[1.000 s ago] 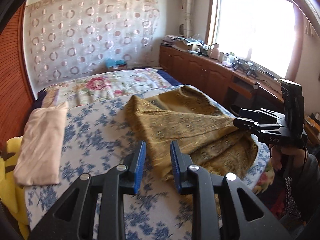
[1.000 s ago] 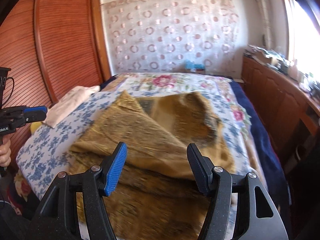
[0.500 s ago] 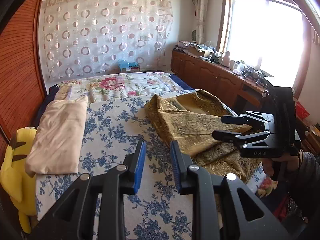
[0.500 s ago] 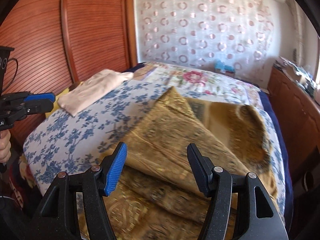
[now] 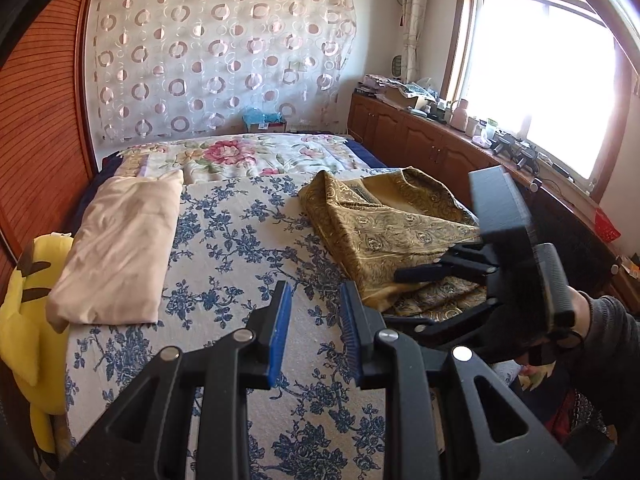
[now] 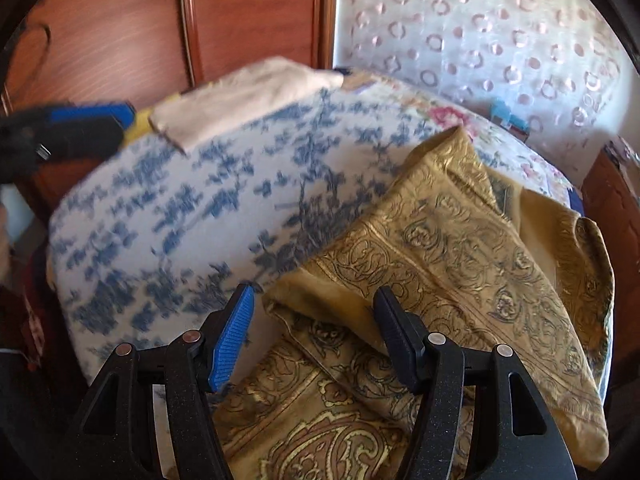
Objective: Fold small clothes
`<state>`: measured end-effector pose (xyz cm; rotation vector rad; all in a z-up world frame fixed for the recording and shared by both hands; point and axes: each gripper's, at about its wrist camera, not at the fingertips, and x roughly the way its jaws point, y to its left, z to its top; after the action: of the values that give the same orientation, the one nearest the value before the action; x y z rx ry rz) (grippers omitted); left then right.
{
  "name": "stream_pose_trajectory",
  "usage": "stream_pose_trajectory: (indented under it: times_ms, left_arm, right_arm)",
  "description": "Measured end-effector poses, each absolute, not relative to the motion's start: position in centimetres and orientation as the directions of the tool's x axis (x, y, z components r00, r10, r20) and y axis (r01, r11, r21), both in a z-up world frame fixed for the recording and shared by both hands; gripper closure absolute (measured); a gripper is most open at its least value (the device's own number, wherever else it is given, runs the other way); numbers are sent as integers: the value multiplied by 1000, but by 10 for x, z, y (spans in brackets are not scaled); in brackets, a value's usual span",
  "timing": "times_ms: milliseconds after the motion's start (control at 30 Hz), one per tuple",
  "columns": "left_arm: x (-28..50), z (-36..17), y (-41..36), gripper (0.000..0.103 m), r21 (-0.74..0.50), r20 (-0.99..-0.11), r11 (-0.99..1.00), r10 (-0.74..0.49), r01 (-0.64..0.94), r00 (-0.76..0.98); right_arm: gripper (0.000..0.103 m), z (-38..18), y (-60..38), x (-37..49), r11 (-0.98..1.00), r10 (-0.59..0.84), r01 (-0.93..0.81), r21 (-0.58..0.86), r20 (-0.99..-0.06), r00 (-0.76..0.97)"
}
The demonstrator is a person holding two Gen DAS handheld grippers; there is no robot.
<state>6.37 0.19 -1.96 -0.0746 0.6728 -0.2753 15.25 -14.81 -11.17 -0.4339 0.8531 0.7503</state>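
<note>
A gold paisley garment (image 5: 384, 224) lies crumpled on the right half of the bed, its near edge folded over in layers (image 6: 460, 260). My right gripper (image 6: 314, 300) hovers open just over that near corner, with the cloth under its jaws and not pinched; the left wrist view shows it (image 5: 394, 300) held in a hand at the bed's right edge. My left gripper (image 5: 316, 300) stands over bare blue-flowered sheet (image 5: 240, 240), jaws narrowly apart with nothing between them; it appears blurred at the left (image 6: 120, 120). A folded beige garment (image 5: 120, 240) rests at the bed's left side.
A yellow plush toy (image 5: 24, 300) is wedged between the bed and the red-brown wardrobe (image 5: 40, 120). A flowered quilt (image 5: 232, 152) covers the far end. Wooden cabinets (image 5: 420, 144) with clutter run under the window on the right.
The right gripper has swung down and leftward, rolling, to the gold garment's near corner. The left gripper shifted a little over the sheet. Neither pair of jaws changed width.
</note>
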Motion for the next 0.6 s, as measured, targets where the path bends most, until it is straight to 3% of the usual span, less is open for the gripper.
stream_pose_trajectory:
  times_ms: [167,200,267,333,367,433,600]
  left_arm:
    - [65,-22,1,80,-157,-608,959,-283,237,742]
    - [65,-23,0,80,-158,-609,959,-283,237,741]
    - [65,-24,1,80,-161,-609,958,-287,239,739]
    - [65,-25,-1,80,-163,-612,957,-289,240,737]
    - [65,-26,-1,80,-164,-613,956,-291,241,735]
    - [66,-27,-2,80,-164,-615,956,-292,244,733]
    - [67,-31,-7,80,-167,-619,953,-300,252,725]
  right_arm:
    - [39,-120,-150,158,667,386,-742,-68,-820,423]
    - [43,-120,-151,158,666,391,-743,-67,-817,424]
    - [60,-116,-155,158,673,400,-737,-62,-808,433]
    - [90,-108,-165,161,686,434,-727,-25,-787,438]
    - [95,-104,-170,162,695,445,-719,-16,-776,448]
    - [100,-94,-179,165,715,437,-697,-41,-752,493]
    - [101,-63,-201,186,756,441,-652,-55,-694,569]
